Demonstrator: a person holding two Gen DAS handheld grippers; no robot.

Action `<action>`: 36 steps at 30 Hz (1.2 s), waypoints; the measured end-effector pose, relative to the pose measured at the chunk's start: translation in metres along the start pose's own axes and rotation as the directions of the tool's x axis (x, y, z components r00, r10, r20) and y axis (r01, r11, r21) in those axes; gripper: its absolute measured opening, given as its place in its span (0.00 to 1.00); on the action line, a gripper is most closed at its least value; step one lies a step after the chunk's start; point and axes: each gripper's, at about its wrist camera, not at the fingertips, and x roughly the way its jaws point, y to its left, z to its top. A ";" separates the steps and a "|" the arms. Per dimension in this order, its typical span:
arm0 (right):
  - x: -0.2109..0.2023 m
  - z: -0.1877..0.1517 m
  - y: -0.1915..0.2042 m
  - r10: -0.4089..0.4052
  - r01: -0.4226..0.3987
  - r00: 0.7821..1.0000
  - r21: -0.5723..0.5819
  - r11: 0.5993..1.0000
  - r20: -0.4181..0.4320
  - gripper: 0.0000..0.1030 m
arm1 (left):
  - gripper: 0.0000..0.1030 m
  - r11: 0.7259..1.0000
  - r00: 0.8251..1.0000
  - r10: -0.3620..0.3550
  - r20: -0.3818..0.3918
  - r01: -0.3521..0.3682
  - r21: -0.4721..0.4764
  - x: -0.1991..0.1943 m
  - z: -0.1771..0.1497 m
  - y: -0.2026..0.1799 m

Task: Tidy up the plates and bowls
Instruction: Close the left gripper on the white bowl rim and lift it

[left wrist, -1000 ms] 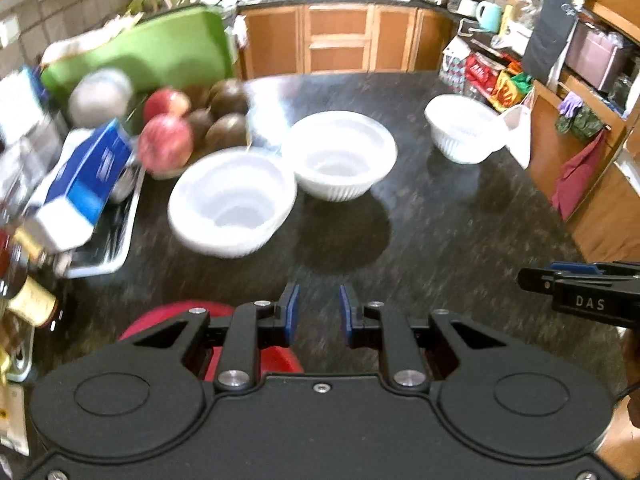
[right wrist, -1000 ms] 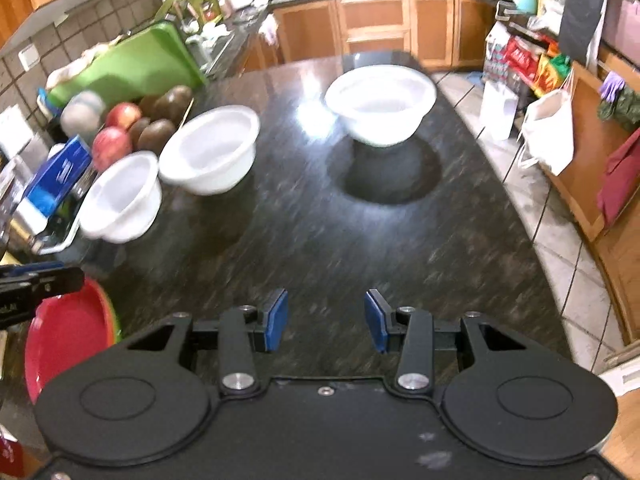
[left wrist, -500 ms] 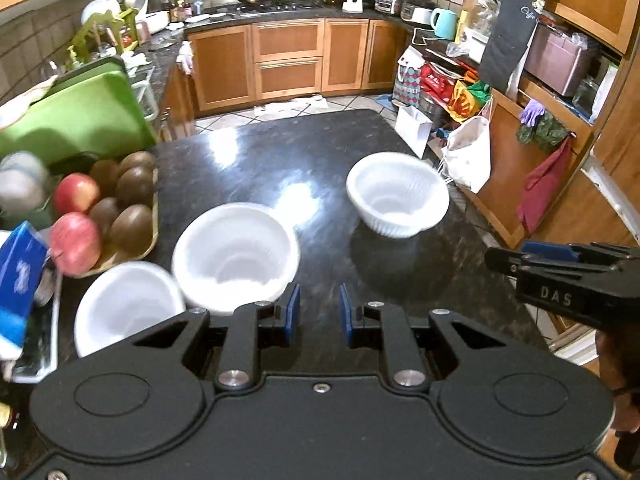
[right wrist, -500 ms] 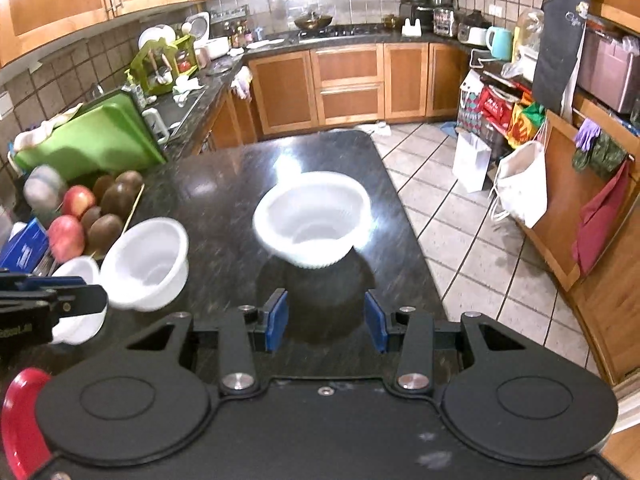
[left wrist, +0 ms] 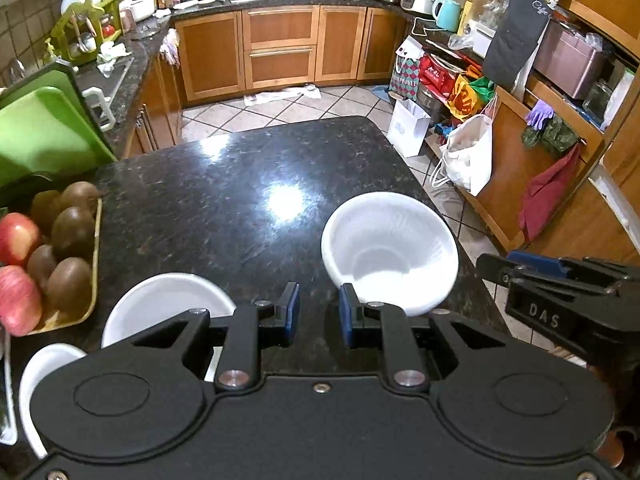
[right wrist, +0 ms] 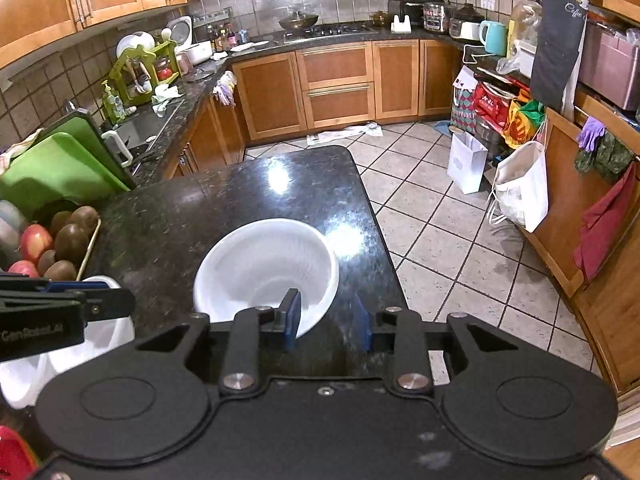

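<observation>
Right gripper (right wrist: 326,326) hangs just above the near rim of the ribbed white bowl (right wrist: 266,276), blue pads spread wide; its left pad sits over the bowl's near wall, the right pad over bare stone beside the bowl, and nothing is clamped between them. Whether that left pad actually touches the rim I cannot tell. Left gripper (left wrist: 319,316) floats over the dark granite island top (left wrist: 224,208) with its pads parted by a narrow gap, holding nothing.

Taking the ribbed white bowl as the marker: it stands upright close to the island's right-hand edge, with the tiled floor (right wrist: 432,216) dropping away beyond it. To the bowl's left, well apart across open stone, a second white bowl (left wrist: 168,304) peeks out from behind the left gripper's body, and a third white bowl (left wrist: 40,376) sits just beside that one, further left again and nearer the camera. Beyond those two, further left of the ribbed bowl, a yellow tray of apples and kiwis (left wrist: 48,256) rests at the island's left edge. Behind the tray leans a green cutting board (left wrist: 44,132). In the right wrist view a sliver of a red plate (right wrist: 12,454) shows at the lower left corner, far to the near left of the ribbed bowl.
</observation>
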 end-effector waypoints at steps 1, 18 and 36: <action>0.004 0.001 0.000 0.000 0.000 1.000 -0.001 1.000 -0.003 0.32 | 0.27 1.000 1.000 0.000 -0.004 0.000 -0.003 0.005 0.003 0.000; 0.069 0.017 -0.003 0.007 -0.008 0.997 -0.014 1.000 -0.078 0.27 | 0.27 0.996 0.994 -0.073 -0.079 0.069 -0.055 0.052 0.020 0.007; 0.079 0.018 -0.001 -0.002 -0.002 0.995 -0.040 0.999 -0.099 0.13 | 0.15 0.998 0.991 -0.040 -0.129 0.034 -0.045 0.077 0.026 0.002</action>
